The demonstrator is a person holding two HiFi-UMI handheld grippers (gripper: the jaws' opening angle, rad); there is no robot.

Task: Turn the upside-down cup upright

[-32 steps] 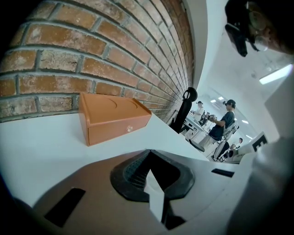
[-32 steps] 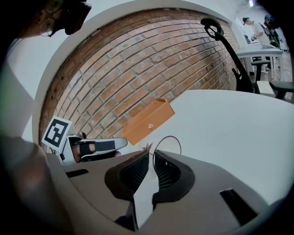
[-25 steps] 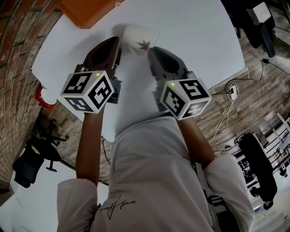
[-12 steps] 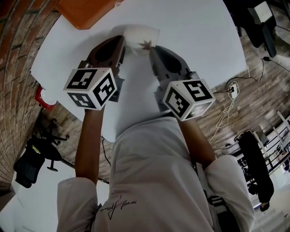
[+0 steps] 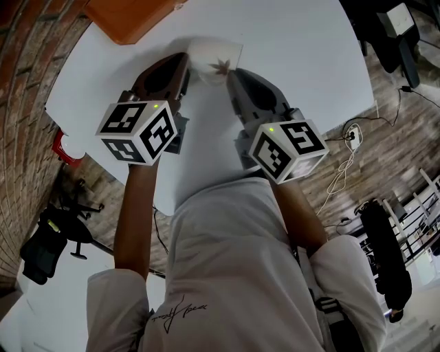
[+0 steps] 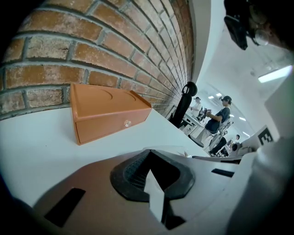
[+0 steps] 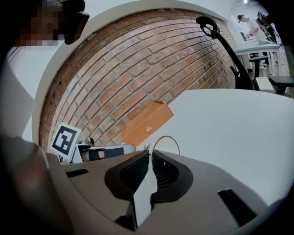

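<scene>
A white cup (image 5: 214, 58) with a brown leaf print rests on the white table (image 5: 302, 62), squeezed between the tips of both grippers. It looks tipped over, with its wide end toward the upper right. My left gripper (image 5: 184, 66) is shut and touches the cup's left side. My right gripper (image 5: 232, 74) is shut and touches its right side. In the left gripper view only a thin edge of the cup (image 6: 183, 150) shows past the shut left gripper (image 6: 149, 153). In the right gripper view the cup's brown rim (image 7: 165, 137) arcs just beyond the shut right gripper (image 7: 150, 154).
An orange box (image 5: 134, 15) with a small knob stands at the table's far left by the brick wall (image 6: 92, 41); it also shows as the orange box (image 7: 147, 121) in the right gripper view. The table's near edge runs just under the grippers. Chairs and people are in the background.
My left gripper has pushed forward and a little right against the cup. The cup has turned slightly between the two tips. The right gripper has barely moved.
</scene>
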